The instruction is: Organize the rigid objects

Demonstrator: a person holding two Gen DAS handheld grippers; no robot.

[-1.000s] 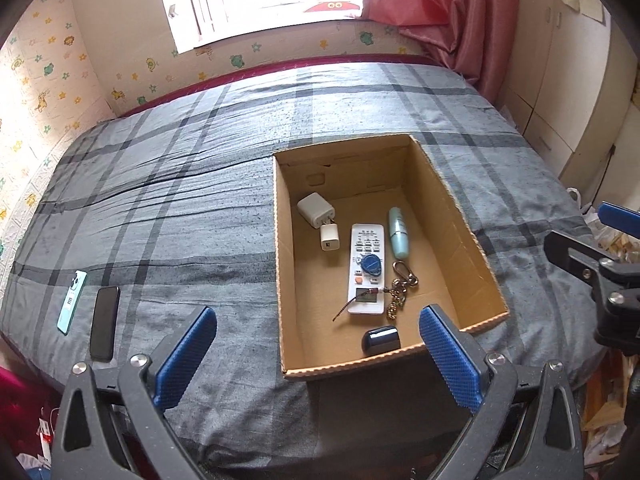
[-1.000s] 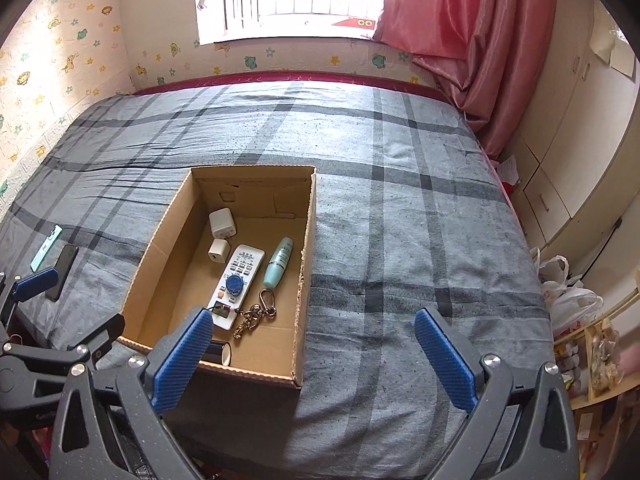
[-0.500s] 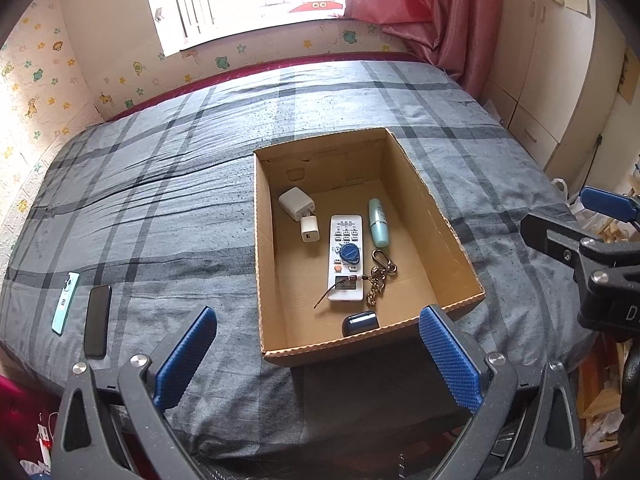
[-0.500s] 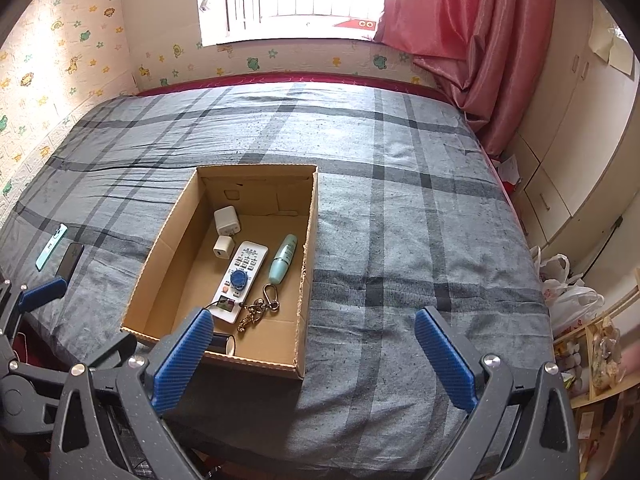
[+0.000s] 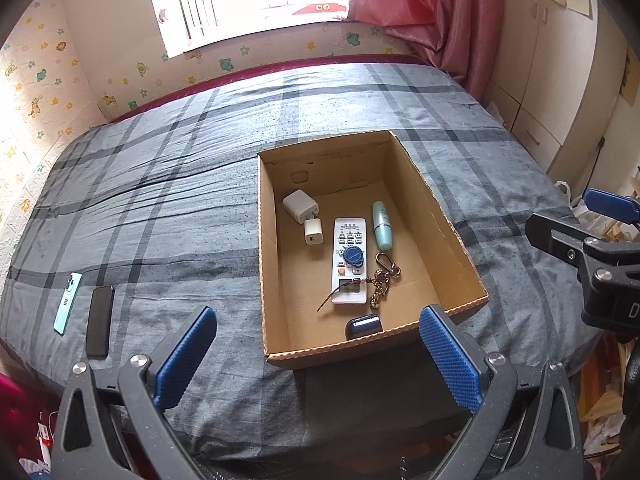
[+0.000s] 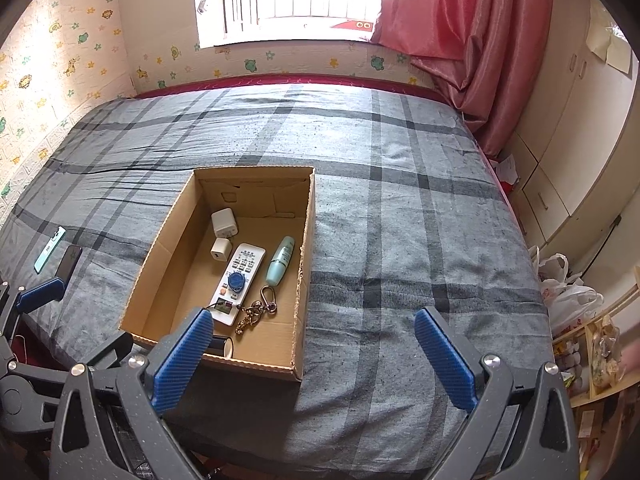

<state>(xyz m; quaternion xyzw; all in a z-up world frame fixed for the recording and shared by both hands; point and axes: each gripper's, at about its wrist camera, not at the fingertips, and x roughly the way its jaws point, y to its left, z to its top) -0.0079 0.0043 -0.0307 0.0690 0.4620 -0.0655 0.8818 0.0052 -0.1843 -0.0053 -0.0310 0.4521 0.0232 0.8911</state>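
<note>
An open cardboard box [image 5: 436, 216] [image 6: 306, 240] sits on the grey plaid bed. Inside lie a white remote [image 5: 350, 264] [image 6: 242, 280] with a blue round tag on it, two white chargers [image 5: 300, 206] [image 6: 224, 222], a pale green bottle [image 5: 382, 220] [image 6: 280, 260], a keychain [image 5: 384, 272] [image 6: 256, 312] and a dark blue cylinder [image 5: 362, 326] at the near wall. My left gripper [image 5: 316, 354] is open, empty, held back from the box's near edge. My right gripper [image 6: 314, 354] is open and empty over the box's near right corner.
Two phones lie near the bed's left edge: a teal one [image 5: 68, 303] [image 6: 48, 248] and a black one [image 5: 100, 320] [image 6: 69, 260]. A pink curtain [image 6: 472, 40] and cream cupboards [image 6: 568, 160] stand on the right. Plastic bags [image 6: 568, 292] and shelves sit beyond the bed's right side.
Both grippers have drawn back and risen from the box, which now looks smaller and farther. Both stay open. Nothing in the box has moved.
</note>
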